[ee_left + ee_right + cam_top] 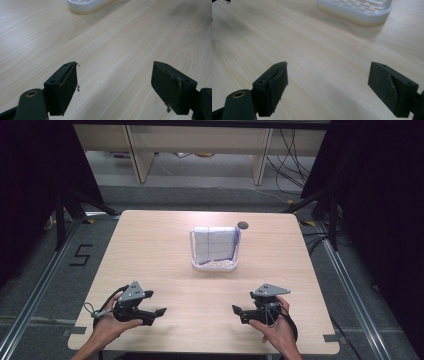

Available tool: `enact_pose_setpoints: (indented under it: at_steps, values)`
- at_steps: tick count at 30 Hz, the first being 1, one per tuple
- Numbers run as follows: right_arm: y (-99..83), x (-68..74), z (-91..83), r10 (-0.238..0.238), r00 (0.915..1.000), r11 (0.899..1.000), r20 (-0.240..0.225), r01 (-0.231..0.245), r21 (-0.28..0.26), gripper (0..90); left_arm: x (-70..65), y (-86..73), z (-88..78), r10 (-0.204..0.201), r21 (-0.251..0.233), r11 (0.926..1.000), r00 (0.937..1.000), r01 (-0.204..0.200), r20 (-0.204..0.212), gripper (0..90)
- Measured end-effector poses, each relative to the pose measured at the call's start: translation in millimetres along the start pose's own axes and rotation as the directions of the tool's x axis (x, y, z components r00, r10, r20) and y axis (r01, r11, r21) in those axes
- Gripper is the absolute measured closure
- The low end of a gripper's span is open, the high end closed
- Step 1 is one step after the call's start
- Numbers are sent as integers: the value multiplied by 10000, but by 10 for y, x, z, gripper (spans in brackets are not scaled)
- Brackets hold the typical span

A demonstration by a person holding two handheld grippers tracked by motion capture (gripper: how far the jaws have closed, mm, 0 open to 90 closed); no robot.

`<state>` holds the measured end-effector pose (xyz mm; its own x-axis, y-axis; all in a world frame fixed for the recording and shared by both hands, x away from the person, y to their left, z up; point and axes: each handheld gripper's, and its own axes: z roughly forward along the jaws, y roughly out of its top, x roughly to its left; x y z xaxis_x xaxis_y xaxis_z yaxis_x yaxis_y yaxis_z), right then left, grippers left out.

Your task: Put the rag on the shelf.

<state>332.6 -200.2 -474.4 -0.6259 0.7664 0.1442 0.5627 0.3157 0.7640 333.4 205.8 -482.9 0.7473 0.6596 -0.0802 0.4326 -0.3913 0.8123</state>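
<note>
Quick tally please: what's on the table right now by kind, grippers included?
Grippers: 2, the left gripper and the right gripper, both open with nothing between the jaws
White slotted rack: 1
White cloth with a purple grid, draped over the rack: 1
Dark round spot on the table behind the rack: 1
Total: 5

Curtained lab: floor rails (30, 305), cables (292, 160).
</note>
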Motion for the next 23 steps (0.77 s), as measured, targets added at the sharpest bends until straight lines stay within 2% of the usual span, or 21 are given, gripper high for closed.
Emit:
enact_pose_setpoints:
  at_steps: [1,2,3,4,6,9,10,11,12,13,14,15,17,19,21,22,23]
  values:
    - [-20,19,-6,110,9999,9999,-19,-110,59,168,0,-21,-8,2,95,10000,10000,-1,-83,206]
    - [-41,9,-14,-73,10000,9999,-8,73,88,167,-7,-46,1,-197,9,9998,9998,197,-55,206]
    - [-69,34,-20,83,9999,9998,-132,-81,191,167,-3,-64,2,-158,27,9999,9998,158,-84,205]
    - [-82,17,-20,-176,9997,9997,-152,179,179,167,-8,-83,6,-227,29,9997,9997,227,-131,205]
    - [-131,26,-20,1,9997,9999,-261,3,156,166,4,-121,7,-107,193,9998,9996,112,-264,205]
    - [-166,34,-40,-88,9997,9994,-234,96,326,167,14,-170,35,-356,251,9990,9991,362,-227,204]
    - [-174,47,-40,26,9996,9993,-274,-16,381,167,22,-171,26,-197,489,9986,9996,207,-223,204]
    - [-178,46,-39,2,9995,9991,-308,11,415,168,17,-174,35,-218,457,9987,9995,229,-245,204]
    - [-180,24,-30,-273,9992,9991,-301,282,304,168,13,-172,44,-208,424,9989,9995,217,-222,204]
    - [-182,20,-25,-291,9992,9991,-269,299,313,167,2,-172,54,-350,307,9989,9991,357,-226,203]
    - [-183,17,-22,-300,9992,9990,-250,308,323,167,10,-173,51,-205,424,9989,9995,215,-255,203]
    - [-186,7,-10,-293,9986,9990,-431,307,334,167,23,-175,48,-80,553,9984,9996,94,-262,203]
    - [-186,-7,-9,-385,9980,9985,-503,404,375,167,34,-183,57,-125,581,9982,9995,141,-276,202]
    - [-188,-6,-6,-369,9983,9984,-458,388,405,167,37,-191,70,-245,482,9985,9990,262,-368,199]
    - [-193,-7,4,-296,9985,9987,-451,314,407,167,50,-192,65,-179,583,9981,9992,199,-360,187]
    - [-198,1,-2,-188,9996,9988,-198,197,439,167,54,-193,66,-151,597,9981,9992,172,-358,186]
    - [-199,-5,0,-196,9997,9987,-141,202,470,167,56,-195,69,-144,600,9981,9993,165,-351,185]
